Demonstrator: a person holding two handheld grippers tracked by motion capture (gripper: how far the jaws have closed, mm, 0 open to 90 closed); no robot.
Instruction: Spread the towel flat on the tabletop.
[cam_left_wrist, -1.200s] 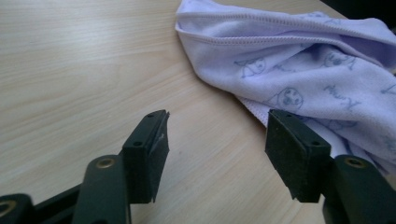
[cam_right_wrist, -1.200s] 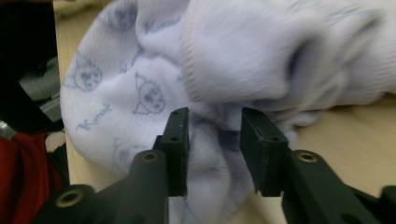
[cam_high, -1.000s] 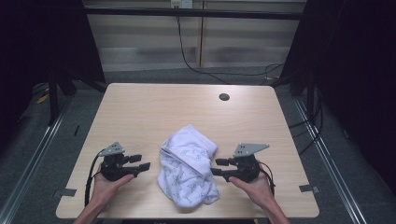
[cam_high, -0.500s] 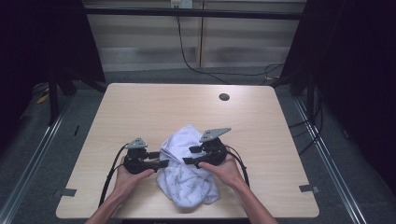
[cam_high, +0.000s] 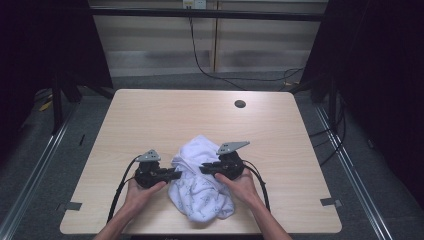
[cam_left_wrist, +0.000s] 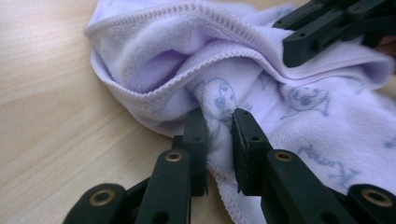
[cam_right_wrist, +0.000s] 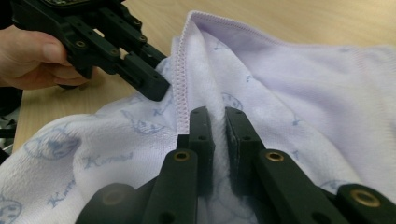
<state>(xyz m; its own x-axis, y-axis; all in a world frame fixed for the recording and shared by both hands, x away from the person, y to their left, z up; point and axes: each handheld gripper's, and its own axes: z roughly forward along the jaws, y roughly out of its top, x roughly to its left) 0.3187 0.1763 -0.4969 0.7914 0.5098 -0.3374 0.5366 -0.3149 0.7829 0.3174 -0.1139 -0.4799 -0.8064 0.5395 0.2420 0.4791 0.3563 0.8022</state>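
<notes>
High view looks down; both gripper views closely share the towel (cam_left_wrist: 299, 107).

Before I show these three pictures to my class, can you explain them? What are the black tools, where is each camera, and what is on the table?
No robot is at work here: a person holds a hand tool with two black jaws in each hand. The wide picture comes from a camera above the table, looking down; the forearms come in from the bottom. There the left gripper and the right gripper meet at a crumpled white cloth printed with small blue figures.

The two close pictures come from cameras that ride on the tools and look along their jaws. In the left gripper view the jaws have just closed and pinch a fold near the cloth's stitched hem. In the right gripper view the jaws have also just closed on a fold beside the hem, with the other tool across from them. A small dark round spot marks the table's far side.
</notes>
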